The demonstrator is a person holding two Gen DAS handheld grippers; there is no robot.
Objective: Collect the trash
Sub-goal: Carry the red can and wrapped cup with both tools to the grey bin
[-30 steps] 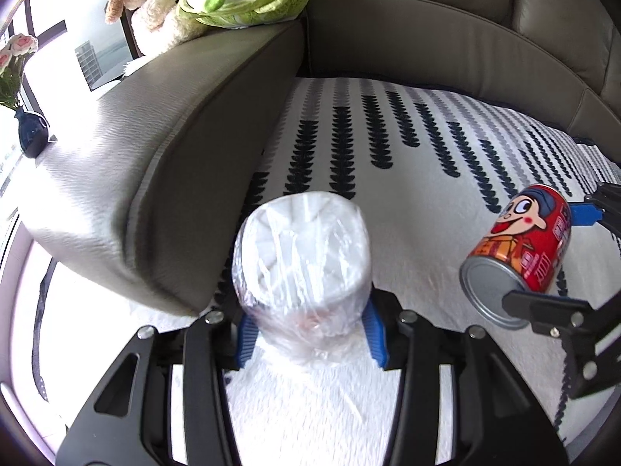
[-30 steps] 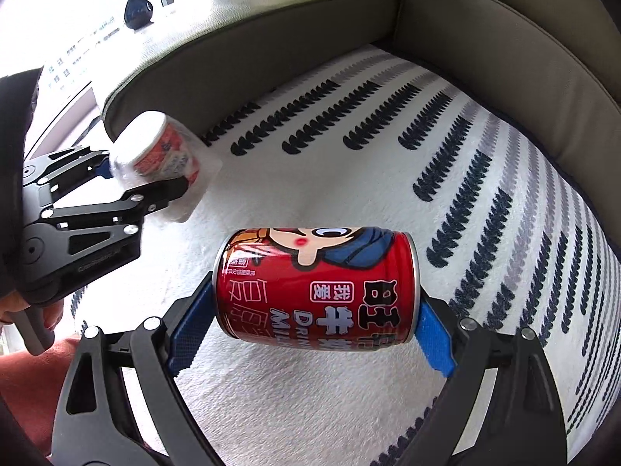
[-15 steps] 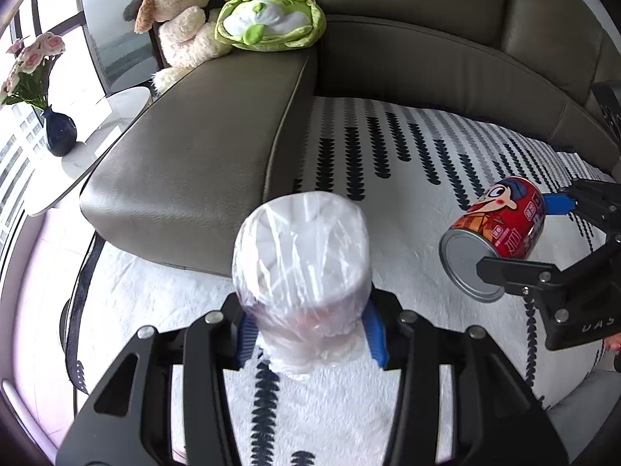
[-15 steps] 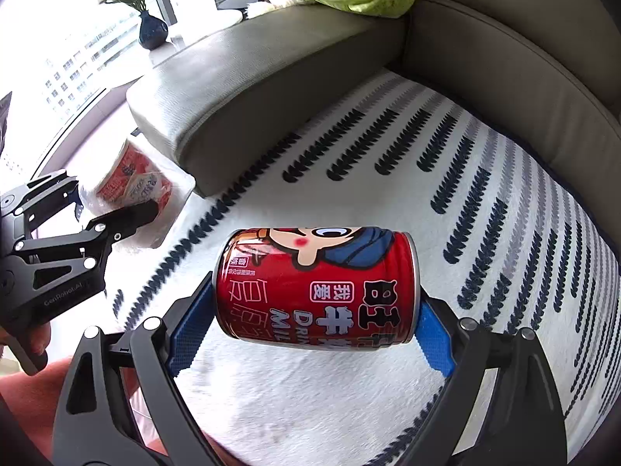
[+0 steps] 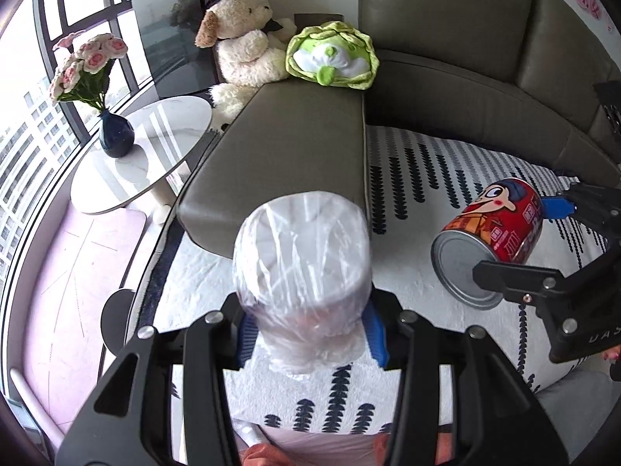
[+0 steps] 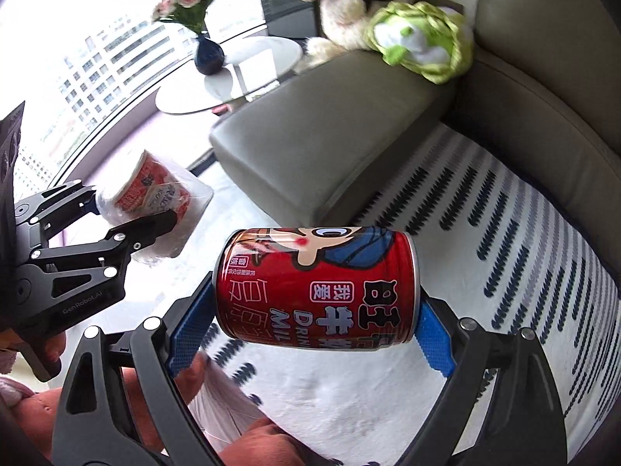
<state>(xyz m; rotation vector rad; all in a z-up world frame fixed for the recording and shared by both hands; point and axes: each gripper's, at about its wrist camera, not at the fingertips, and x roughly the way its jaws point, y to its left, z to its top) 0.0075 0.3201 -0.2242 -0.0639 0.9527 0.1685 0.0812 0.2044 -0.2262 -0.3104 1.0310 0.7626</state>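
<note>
A plastic-wrapped paper cup fills the middle of the left wrist view, held well above the rug with my left gripper shut on its wrapped lower end. From the right wrist view the same cup shows red print, with the left gripper at the left edge. My right gripper is shut on a red drink can lying crosswise, its blue pads on the can's two ends. That can also shows at the right of the left wrist view, bottom end facing me.
Below lies a white rug with dark leaf rows. A grey L-shaped sofa carries a plush dog and a green cabbage cushion. A round white side table holds a vase of pink flowers by the window. The person's legs are at the bottom.
Both grippers have risen and pulled back from the rug, each keeping its load. The sofa, side table and toys have come into fuller view and the rug looks farther below.
</note>
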